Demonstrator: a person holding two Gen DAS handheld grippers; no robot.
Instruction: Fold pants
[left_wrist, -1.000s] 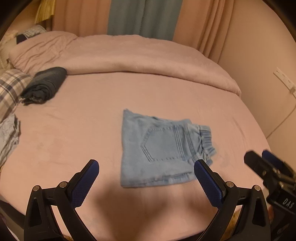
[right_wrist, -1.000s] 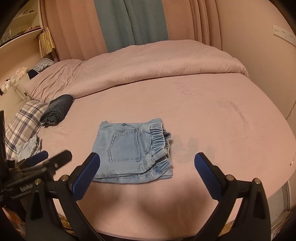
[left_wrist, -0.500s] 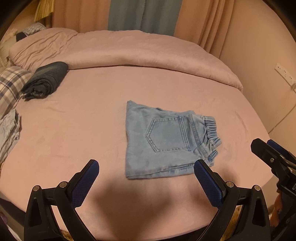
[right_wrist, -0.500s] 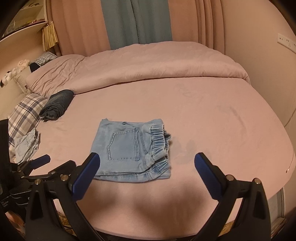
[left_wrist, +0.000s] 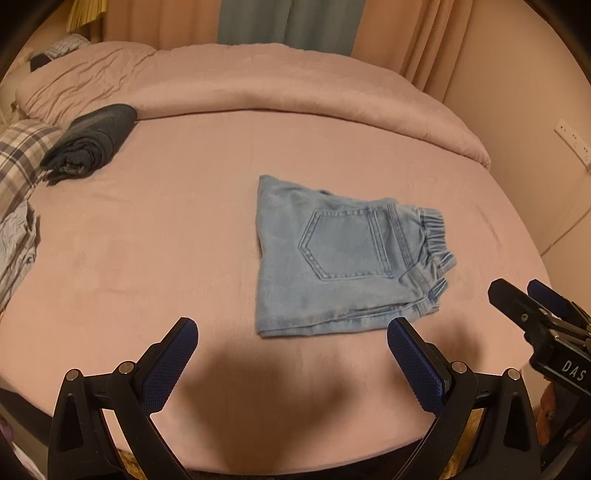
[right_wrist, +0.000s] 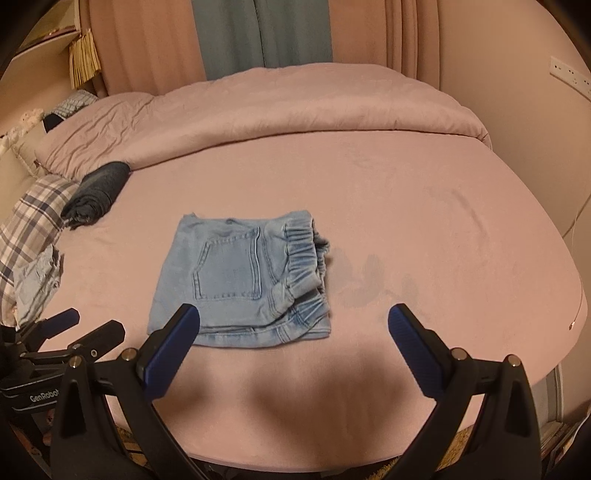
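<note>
Left wrist: left claw (left_wrist: 291, 354) wide open, empty; right claw (right_wrist: 293, 341) likewise.

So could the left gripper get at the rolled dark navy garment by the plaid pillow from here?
Probably yes: the left gripper is open and only bare pink sheet lies before the rolled dark navy garment.

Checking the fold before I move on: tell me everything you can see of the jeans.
The jeans are light-blue washed denim, folded into a compact, roughly square stack lying flat on the pink bed. A back pocket with double stitching faces up; the gathered elastic waistband bunches along the right edge, layered hems show at the near edge. Neither gripper touches them; both hover open at the near side.
</note>
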